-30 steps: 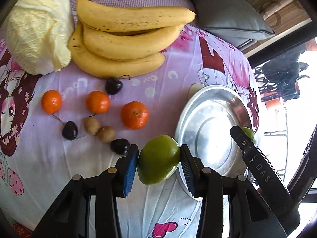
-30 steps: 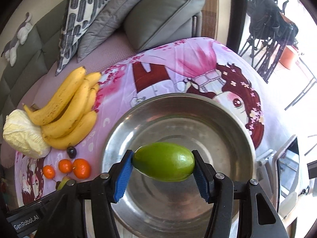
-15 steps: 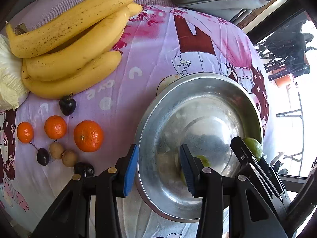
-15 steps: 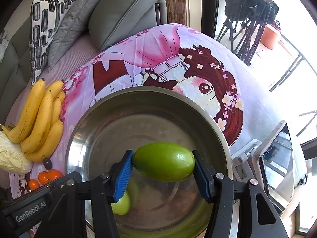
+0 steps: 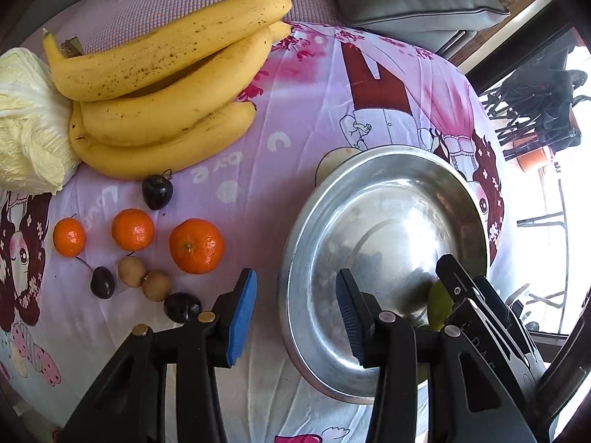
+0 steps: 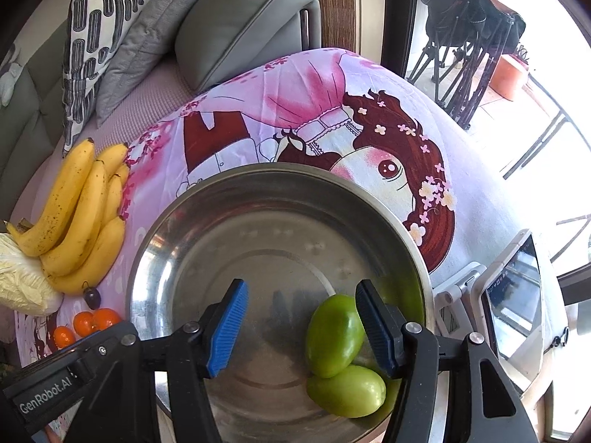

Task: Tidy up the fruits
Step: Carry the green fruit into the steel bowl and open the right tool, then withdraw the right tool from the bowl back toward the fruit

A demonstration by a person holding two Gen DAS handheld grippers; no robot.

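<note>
The right gripper (image 6: 299, 326) has its jaws opening, blue pads off the fruit, so both green mangoes (image 6: 334, 334) just sit loose and touching each other near the edge of the steel bowl (image 6: 221, 199). The left gripper (image 5: 293, 323) is spreading a bit too with nothing in it, straddling the bowl's rim. Outside on the pink cloth (image 5: 314, 85): bananas (image 5: 166, 81), three tangerines (image 5: 196, 245), dark cherries (image 5: 157, 192) and a cabbage (image 5: 26, 118).

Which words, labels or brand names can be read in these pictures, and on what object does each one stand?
"GenRobot.AI": on the left gripper body, in the right wrist view.
"DAS": on the right gripper body, partly cut off.
"Love", "bye": printed on the tablecloth, letters warped.
Tablet screen: text too small to read.
</note>
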